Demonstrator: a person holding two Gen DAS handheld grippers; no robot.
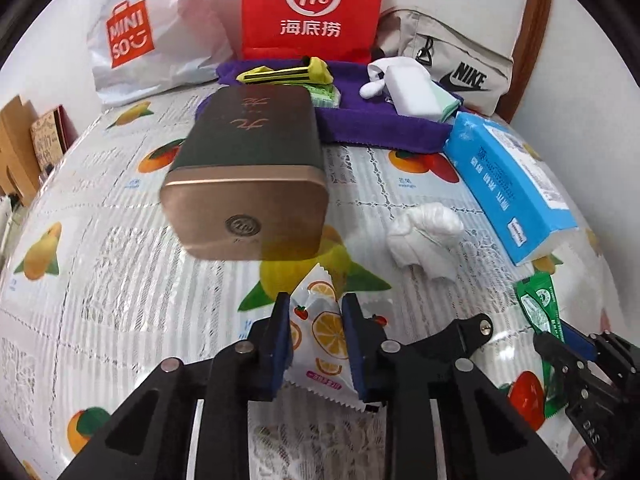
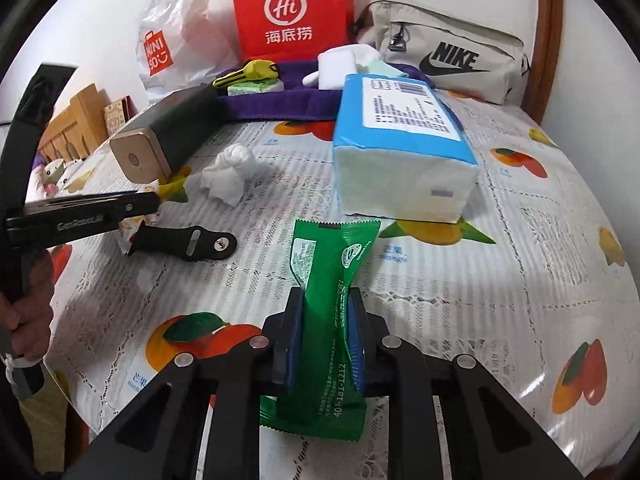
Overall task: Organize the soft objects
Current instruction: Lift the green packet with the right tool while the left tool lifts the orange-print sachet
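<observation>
An orange-print sachet point(image 1: 320, 332) is pinched by the left gripper point(image 1: 316, 340) just before the bronze-capped tin point(image 1: 248, 176); a green sachet point(image 2: 332, 320) is clamped in the right gripper point(image 2: 326, 340) beside it.

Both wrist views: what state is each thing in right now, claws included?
Left claw: shut on the fruit-print packet.
Right claw: shut on the green packet.
Tissue pack: lying flat on the table, one end open.
Metal tin: lid on, lying on its side.
White cloth: bunched up, loose on the table.

Tissue pack point(image 2: 404, 148) right of tin point(image 2: 160, 136)
</observation>
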